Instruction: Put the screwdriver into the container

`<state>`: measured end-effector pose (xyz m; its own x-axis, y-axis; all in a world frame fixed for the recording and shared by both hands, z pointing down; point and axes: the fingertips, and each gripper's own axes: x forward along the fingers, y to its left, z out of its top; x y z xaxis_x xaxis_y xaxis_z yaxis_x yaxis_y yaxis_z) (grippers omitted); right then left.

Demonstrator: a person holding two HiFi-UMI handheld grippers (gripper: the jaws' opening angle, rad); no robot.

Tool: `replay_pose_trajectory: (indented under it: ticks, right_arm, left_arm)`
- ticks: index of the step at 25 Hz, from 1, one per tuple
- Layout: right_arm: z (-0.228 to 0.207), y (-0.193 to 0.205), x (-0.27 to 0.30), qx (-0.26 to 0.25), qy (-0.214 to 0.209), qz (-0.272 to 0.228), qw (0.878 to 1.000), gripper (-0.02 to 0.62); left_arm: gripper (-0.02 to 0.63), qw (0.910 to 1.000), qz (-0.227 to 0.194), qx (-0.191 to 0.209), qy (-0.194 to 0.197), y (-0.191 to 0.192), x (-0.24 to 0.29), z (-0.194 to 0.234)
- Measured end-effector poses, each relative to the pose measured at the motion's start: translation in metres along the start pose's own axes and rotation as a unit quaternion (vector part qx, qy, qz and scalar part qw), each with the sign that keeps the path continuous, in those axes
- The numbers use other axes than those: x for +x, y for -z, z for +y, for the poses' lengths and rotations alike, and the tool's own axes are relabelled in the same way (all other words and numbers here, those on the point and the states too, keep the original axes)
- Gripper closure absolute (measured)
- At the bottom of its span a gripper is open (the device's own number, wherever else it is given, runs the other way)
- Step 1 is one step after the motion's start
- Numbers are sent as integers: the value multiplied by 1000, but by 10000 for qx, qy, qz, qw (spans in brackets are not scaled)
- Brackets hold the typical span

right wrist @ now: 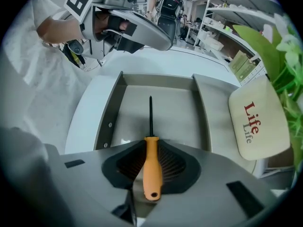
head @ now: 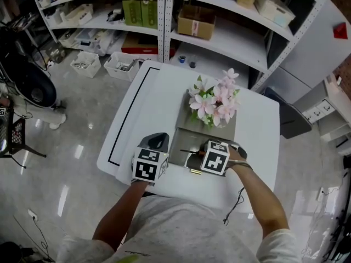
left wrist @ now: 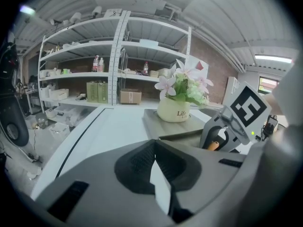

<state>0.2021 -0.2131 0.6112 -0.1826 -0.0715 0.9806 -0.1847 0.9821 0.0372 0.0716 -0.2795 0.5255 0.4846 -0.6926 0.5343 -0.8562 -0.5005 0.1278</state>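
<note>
The screwdriver (right wrist: 151, 167) has an orange handle and a thin black shaft. My right gripper (right wrist: 150, 143) is shut on the handle, and the shaft points forward over the open compartment of the grey container (right wrist: 106, 117). In the head view the right gripper (head: 198, 152) holds the screwdriver (head: 189, 152) over the near end of the container (head: 180, 141), shaft pointing left. My left gripper (head: 158, 138) hovers just left of the container, shut with nothing in it. The left gripper view shows its jaws (left wrist: 154, 143) closed, with the orange handle (left wrist: 214, 145) at the right.
A white pot of pink flowers (head: 214, 106) fills the container's far half, its pot (right wrist: 258, 122) close on the right. A small brass piece (head: 194, 171) lies on the white table (head: 148, 103). Metal shelves (head: 164, 21) stand behind, and bins (head: 86, 63) on the floor.
</note>
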Motion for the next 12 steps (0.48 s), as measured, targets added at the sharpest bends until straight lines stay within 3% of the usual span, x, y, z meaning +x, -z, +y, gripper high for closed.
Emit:
replay_pose_trajectory:
  ticks: [6,12]
  right_arm:
    - [-3,1,-2,219,133,-161,9995,499]
    - [-6,0,-16,718,275,-630,9951,500]
  left_arm:
    - [603,9998,15,132,112,-6,3,-8]
    - [603,9993,22,266,259,-13,6,-19]
